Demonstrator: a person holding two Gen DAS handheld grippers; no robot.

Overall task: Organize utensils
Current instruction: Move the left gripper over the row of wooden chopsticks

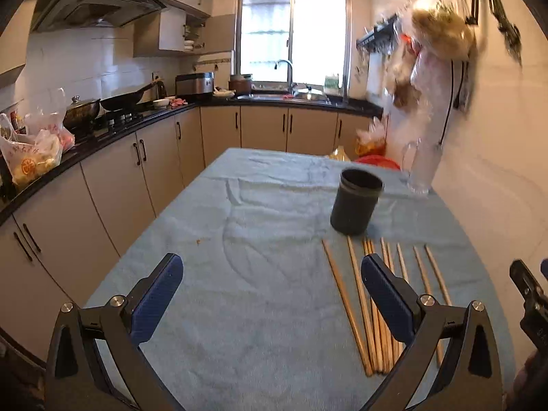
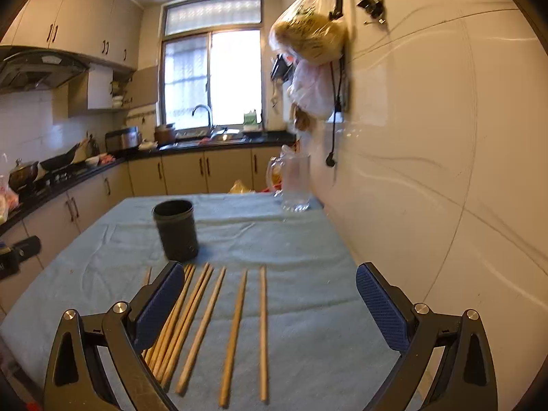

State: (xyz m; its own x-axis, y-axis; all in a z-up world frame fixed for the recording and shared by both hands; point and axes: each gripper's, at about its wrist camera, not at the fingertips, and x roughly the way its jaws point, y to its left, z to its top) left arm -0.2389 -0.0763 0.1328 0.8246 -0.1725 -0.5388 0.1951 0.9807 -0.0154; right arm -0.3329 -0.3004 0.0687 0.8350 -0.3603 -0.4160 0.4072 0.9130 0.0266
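Observation:
Several wooden chopsticks [image 1: 359, 304] [image 2: 202, 322] lie side by side on the blue tablecloth [image 1: 260, 239] [image 2: 301, 267], pointing toward a dark cylindrical holder [image 1: 356, 205] [image 2: 176, 229] that stands upright and looks empty just beyond them. My left gripper [image 1: 270, 294] is open above bare cloth, left of the chopsticks; its right finger [image 1: 387, 298] overlaps a few. My right gripper [image 2: 265, 301] is open over the right-hand chopsticks, holding nothing. The right gripper's edge [image 1: 529, 294] shows at the far right of the left wrist view.
A clear glass pitcher [image 1: 421, 167] [image 2: 296, 185] stands at the table's far right by the white wall [image 2: 428, 171]. Plastic bags [image 2: 308, 41] hang on that wall. Kitchen counter [image 1: 102, 130] with pots and bags runs along the left; sink under the window.

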